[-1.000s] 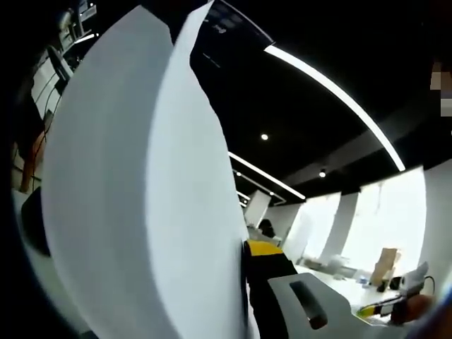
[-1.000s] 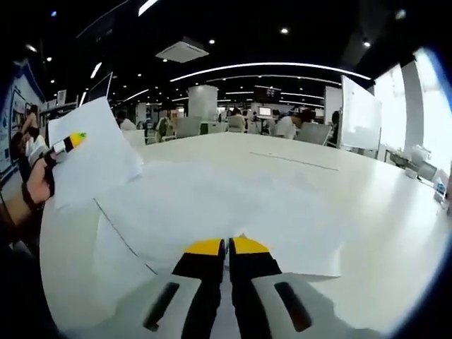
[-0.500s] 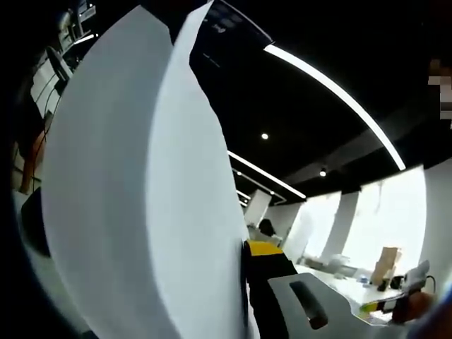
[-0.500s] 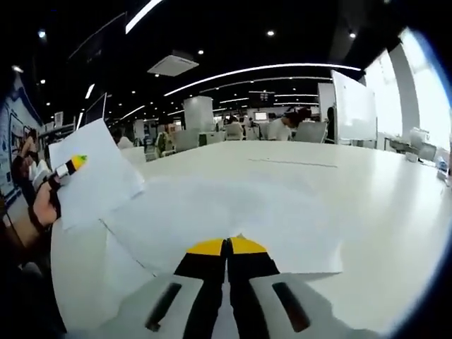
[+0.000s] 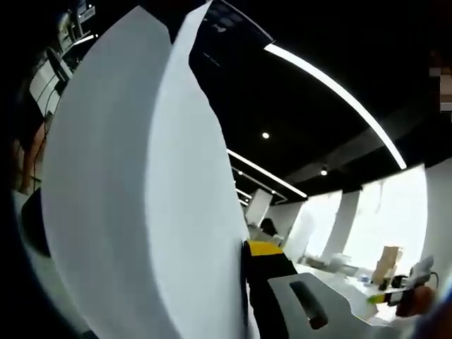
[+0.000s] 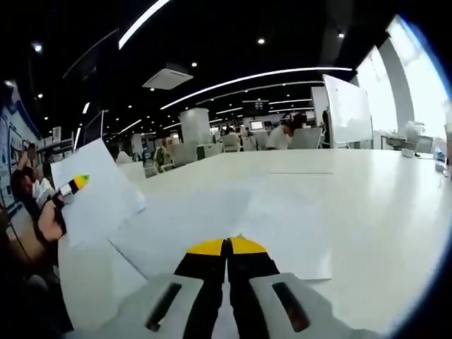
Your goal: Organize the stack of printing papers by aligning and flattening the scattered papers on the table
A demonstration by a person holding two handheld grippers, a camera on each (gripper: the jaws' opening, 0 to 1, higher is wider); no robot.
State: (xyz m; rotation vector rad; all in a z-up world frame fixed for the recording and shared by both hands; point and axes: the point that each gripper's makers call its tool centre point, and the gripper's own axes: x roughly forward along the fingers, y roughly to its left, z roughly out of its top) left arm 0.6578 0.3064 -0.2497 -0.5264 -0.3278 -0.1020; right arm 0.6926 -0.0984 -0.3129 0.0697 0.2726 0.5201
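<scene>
Scattered white printing papers (image 6: pixel 233 212) are lying flat on the wide white table (image 6: pixel 381 212) directly ahead of the right gripper (image 6: pixel 227 246), their near edge reaching right up to its yellow-tipped black jaws — the sheets are overlapping at slightly different angles, so their corners and edges are fanning out unevenly to either side of the tool. The right gripper's jaws are pressed together with only a thin seam between the tips; whether a sheet edge is caught in that seam cannot be told.

Off to this gripper's left, the left gripper (image 6: pixel 73 185) is holding a separate white sheet of paper (image 6: pixel 99 191) raised off the table, a person's hand (image 6: pixel 49 222) gripping the tool behind it.

In the left gripper view, that same lifted sheet (image 5: pixel 141 198) is standing just ahead of the left gripper (image 5: pixel 246 254) — curving upward and bowing, smooth and unmarked. The jaws are closed on its lower edge, one yellow-tipped black jaw showing hard against the paper's right side, the other hidden behind the sheet.
</scene>
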